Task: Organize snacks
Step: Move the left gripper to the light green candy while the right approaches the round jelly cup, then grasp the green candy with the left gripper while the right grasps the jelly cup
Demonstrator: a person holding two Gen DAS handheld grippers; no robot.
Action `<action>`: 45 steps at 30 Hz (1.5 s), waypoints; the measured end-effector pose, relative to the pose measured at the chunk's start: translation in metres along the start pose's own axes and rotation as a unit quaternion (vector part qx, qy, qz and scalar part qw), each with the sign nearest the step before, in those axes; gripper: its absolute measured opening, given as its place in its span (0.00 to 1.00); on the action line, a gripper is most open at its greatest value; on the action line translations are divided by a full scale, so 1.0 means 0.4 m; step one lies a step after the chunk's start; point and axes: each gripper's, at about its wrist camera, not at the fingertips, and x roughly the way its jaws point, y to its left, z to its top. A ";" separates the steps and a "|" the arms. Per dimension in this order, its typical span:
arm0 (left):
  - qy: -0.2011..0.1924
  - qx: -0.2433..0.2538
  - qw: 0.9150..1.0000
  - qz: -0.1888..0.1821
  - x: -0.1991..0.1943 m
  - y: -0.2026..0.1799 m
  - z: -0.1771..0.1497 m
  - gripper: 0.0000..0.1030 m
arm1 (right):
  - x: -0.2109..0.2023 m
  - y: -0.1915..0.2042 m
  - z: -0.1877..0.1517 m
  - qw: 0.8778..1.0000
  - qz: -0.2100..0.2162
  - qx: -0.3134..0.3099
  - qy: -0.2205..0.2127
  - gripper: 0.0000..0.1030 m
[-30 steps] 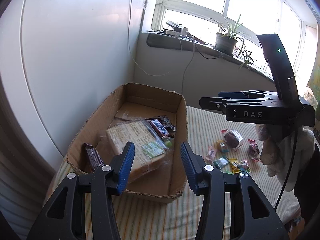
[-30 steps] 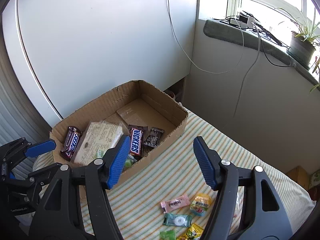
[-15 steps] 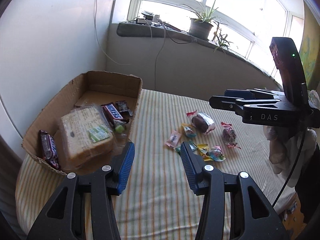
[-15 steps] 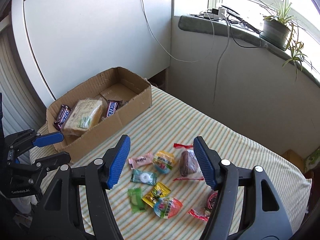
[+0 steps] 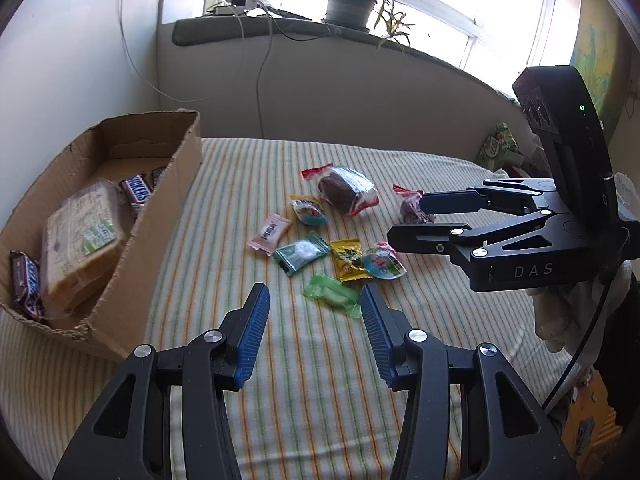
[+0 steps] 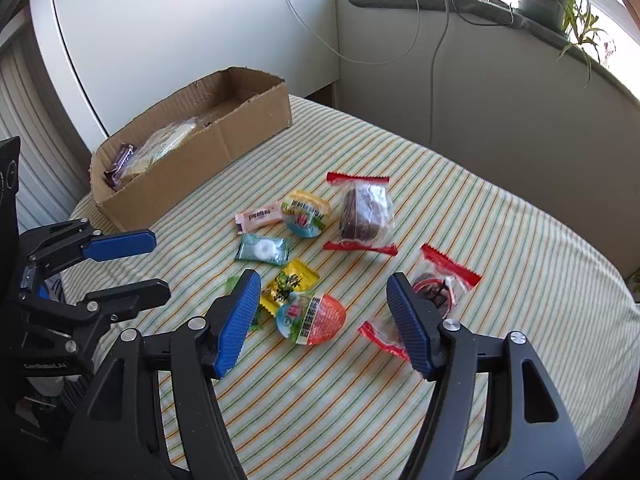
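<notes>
Both sets of jaws stand partly open and empty: the left gripper (image 5: pixel 314 330) frames the green candy (image 5: pixel 331 295), the right gripper (image 6: pixel 322 322) the jelly cup (image 6: pixel 312 319). Loose snacks lie clustered on the striped cloth (image 6: pixel 480 216), well apart from the cardboard box (image 6: pixel 192 160), probably their destination, since it already holds bars.

Right gripper (image 6: pixel 320 320) hangs over the striped cloth (image 6: pixel 500 240), jaws apart and empty, a round orange-and-blue packet (image 6: pixel 312 320) lying between its blue pads. Yellow sachet (image 6: pixel 290 284) sits just above it, teal mint (image 6: pixel 262 249) and pink candy (image 6: pixel 259 216) beyond. A brown cake in clear wrap (image 6: pixel 362 212) lies farther back. Left gripper (image 6: pixel 120 264) pokes in from the side, jaws apart. The cardboard box (image 6: pixel 192 172) sits at the far corner, bars inside.
</notes>
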 end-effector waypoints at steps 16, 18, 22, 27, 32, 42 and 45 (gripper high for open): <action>0.053 0.046 0.998 -0.007 0.116 -0.036 0.004 0.45 | 0.080 0.008 -0.035 0.999 0.024 -0.008 0.029 0.65; 0.056 0.050 0.997 -0.008 0.126 -0.036 0.011 0.45 | 0.090 0.010 -0.033 0.999 0.022 -0.010 0.033 0.65; 0.061 0.062 0.996 -0.013 0.143 -0.042 0.020 0.45 | 0.111 0.003 -0.031 0.999 0.022 -0.009 0.042 0.57; 0.060 0.070 0.996 -0.015 0.160 -0.047 0.026 0.45 | 0.112 -0.010 -0.038 0.999 0.020 -0.007 0.044 0.47; 0.056 0.086 0.995 -0.006 0.154 -0.062 0.013 0.40 | 0.107 -0.010 -0.043 0.999 0.015 -0.012 0.046 0.46; 0.050 0.081 0.995 -0.006 0.155 -0.056 0.013 0.32 | 0.091 -0.021 -0.053 0.999 0.009 0.000 0.042 0.42; 0.045 0.074 0.996 -0.008 0.146 -0.049 0.013 0.32 | 0.080 -0.029 -0.056 0.999 0.008 0.005 0.040 0.41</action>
